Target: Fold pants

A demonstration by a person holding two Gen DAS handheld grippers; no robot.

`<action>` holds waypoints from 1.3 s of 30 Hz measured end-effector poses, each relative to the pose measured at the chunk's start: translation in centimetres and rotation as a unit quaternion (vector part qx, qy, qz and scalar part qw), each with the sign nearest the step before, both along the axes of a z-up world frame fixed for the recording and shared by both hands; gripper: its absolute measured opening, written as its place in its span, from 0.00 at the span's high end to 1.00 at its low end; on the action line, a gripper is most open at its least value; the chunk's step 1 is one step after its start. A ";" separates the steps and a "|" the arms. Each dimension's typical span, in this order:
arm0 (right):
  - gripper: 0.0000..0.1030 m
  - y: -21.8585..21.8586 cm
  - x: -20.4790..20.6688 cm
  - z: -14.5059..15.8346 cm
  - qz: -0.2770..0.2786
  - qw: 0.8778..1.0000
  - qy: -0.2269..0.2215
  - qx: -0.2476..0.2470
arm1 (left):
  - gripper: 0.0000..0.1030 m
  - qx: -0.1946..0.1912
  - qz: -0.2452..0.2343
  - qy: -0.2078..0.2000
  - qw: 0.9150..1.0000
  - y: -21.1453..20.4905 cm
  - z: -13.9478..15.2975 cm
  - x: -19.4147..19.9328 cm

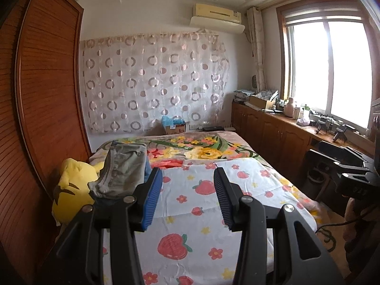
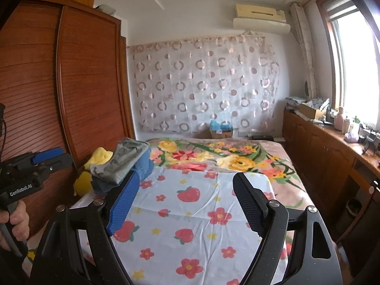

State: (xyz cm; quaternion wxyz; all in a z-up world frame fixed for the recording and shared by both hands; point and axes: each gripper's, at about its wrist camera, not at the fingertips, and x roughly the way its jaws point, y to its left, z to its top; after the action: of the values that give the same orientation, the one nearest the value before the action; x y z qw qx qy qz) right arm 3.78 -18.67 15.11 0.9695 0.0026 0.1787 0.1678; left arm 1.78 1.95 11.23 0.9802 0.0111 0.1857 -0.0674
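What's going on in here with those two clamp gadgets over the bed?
A person is folding pants using a handheld gripper in each hand. Right now both are empty: the left gripper and the right gripper hover open above the strawberry-print sheet. A stack of folded pants, grey pair on top, sits at the bed's left edge beside a yellow plush toy.

daylight enters through the window point(image 1: 327, 71) on the right of both views; the panes are overexposed to plain white and bleed haze onto the frame. the strawberry-print sheet point(image 1: 194, 204) is evenly and brightly lit, with soft, faint shadows. the louvred wardrobe point(image 1: 42, 95) on the left is dimmer. fisheye distortion bows the wardrobe and ceiling lines, and black vignetting fills the corners. overall sharpness is moderate; the extreme edges are soft.
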 end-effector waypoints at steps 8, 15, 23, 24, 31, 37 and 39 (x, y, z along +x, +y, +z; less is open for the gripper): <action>0.16 0.1 -1.1 0.8 -0.008 1.000 -0.017 0.003 | 0.57 0.003 0.014 -0.014 1.000 0.4 0.7 -1.4; 0.15 0.1 -1.3 0.8 -0.010 1.000 -0.019 0.004 | 0.57 0.001 0.029 -0.009 1.000 1.1 -0.1 -2.0; 0.15 0.2 -1.6 0.7 -0.009 1.000 -0.017 0.003 | 0.57 -0.002 0.035 -0.008 0.999 1.4 -0.5 -2.1; 0.15 0.2 -1.5 0.7 -0.009 1.000 -0.016 0.003 | 0.57 -0.002 0.035 -0.008 0.999 1.4 -0.5 -2.1; 0.15 0.3 -1.7 0.7 -0.010 1.000 -0.016 0.002 | 0.57 -0.002 0.035 -0.008 0.999 1.4 -0.4 -2.0; 0.15 0.2 -1.6 0.8 -0.009 1.000 -0.016 0.003 | 0.57 -0.002 0.034 -0.008 0.999 1.4 -0.4 -2.0; 0.15 0.3 -1.6 0.8 -0.009 1.000 -0.016 0.002 | 0.57 -0.002 0.035 -0.008 0.999 1.5 -0.4 -2.0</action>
State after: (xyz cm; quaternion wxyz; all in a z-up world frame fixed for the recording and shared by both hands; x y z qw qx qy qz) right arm 2.13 -18.40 15.88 0.9737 0.0032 0.1632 0.1592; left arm -0.23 3.41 10.85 0.9834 0.0033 0.1785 -0.0336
